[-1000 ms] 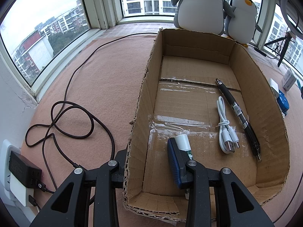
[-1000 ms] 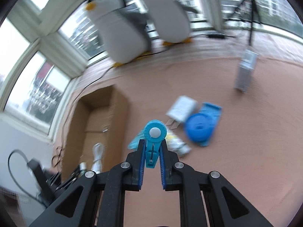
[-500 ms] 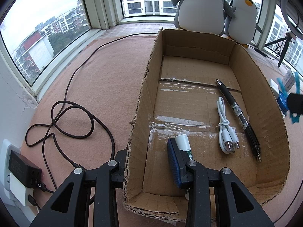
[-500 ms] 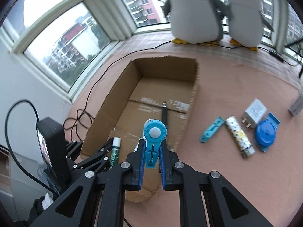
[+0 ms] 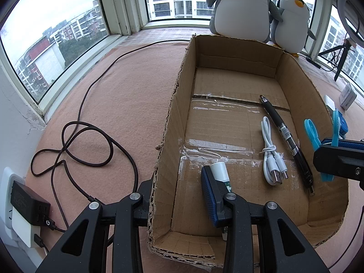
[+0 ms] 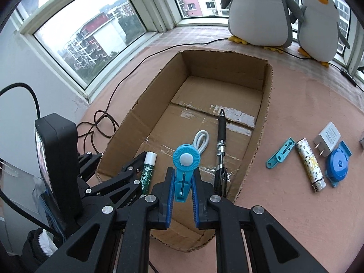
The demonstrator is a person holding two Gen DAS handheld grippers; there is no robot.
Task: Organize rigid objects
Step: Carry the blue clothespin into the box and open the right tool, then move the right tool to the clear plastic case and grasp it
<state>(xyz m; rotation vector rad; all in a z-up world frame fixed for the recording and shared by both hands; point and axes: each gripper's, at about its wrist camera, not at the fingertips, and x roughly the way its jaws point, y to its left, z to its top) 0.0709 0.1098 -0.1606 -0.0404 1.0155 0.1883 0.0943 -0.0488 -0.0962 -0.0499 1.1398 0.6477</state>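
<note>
both jaws grip: the right gripper (image 6: 183, 188) clamps a blue clip (image 6: 185, 166) above the cardboard box (image 6: 265, 104); the left gripper (image 5: 182, 202) pinches its near left wall. inside lie a pen (image 5: 286, 136), white cable (image 5: 270, 157) and green tube (image 6: 147, 170).

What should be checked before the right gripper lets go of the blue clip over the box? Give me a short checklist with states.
1. Right gripper shut on the blue clip: ok.
2. Clip over the cardboard box: ok.
3. Clear of the black pen and white cable below: cannot tell.
4. Left gripper clamps the box wall: ok.
5. Lip balm beside the left finger, out of the clip's way: ok.
</note>
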